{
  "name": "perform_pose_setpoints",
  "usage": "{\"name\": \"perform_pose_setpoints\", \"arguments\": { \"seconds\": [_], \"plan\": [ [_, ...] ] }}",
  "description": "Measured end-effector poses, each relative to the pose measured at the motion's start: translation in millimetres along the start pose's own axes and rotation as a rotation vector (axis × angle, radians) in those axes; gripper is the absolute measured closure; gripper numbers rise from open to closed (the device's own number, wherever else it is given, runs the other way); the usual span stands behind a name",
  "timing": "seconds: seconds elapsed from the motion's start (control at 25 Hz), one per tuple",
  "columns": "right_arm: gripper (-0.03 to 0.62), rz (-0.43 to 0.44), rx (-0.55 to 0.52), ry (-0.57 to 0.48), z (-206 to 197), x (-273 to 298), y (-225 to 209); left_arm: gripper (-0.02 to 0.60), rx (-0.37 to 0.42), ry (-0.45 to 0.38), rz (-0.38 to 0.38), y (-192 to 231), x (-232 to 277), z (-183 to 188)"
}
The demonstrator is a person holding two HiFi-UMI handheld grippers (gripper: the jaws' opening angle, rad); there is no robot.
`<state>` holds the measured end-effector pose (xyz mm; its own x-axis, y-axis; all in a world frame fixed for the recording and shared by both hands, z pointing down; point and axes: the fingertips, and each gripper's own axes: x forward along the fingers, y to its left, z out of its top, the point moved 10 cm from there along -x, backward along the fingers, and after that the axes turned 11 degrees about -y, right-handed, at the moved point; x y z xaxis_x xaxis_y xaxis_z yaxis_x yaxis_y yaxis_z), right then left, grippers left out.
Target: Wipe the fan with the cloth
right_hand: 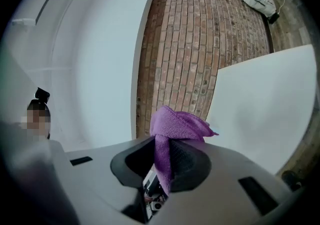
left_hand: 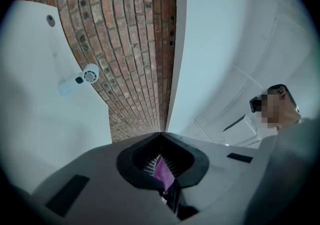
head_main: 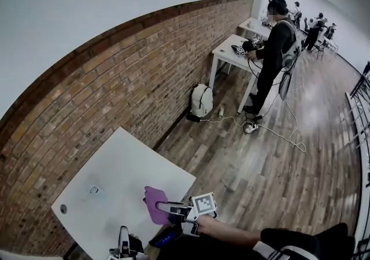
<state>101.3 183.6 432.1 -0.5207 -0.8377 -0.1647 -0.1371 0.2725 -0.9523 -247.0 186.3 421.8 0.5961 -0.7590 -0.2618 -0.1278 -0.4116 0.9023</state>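
Right tongs hold purple cloth over white table beside brick wall.

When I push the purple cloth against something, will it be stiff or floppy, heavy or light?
Probably floppy: the cloth bunches in soft folds above the right gripper, whose jaws pinch it. Likely light, since that narrow pinch holds the bunch up. Pushed, it would likely crumple.

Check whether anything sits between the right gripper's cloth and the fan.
Nothing visible: only bare white table lies between the cloth, clamped in the right gripper, and the small fan.
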Motion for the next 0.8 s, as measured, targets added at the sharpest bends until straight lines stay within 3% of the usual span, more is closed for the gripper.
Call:
{"name": "perform_pose_setpoints", "arguments": {
  "seconds": [0.32,0.8],
  "plan": [
    [0.533,0.017,-0.164,0.041,-36,99,35,0.584,-0.057,-0.014,-0.083,46,11,59],
    [0.533,-0.078,-0.196,0.062,-72,152,34,0.584,-0.119,-0.032,-0.089,88,4,129]
  ]
}}
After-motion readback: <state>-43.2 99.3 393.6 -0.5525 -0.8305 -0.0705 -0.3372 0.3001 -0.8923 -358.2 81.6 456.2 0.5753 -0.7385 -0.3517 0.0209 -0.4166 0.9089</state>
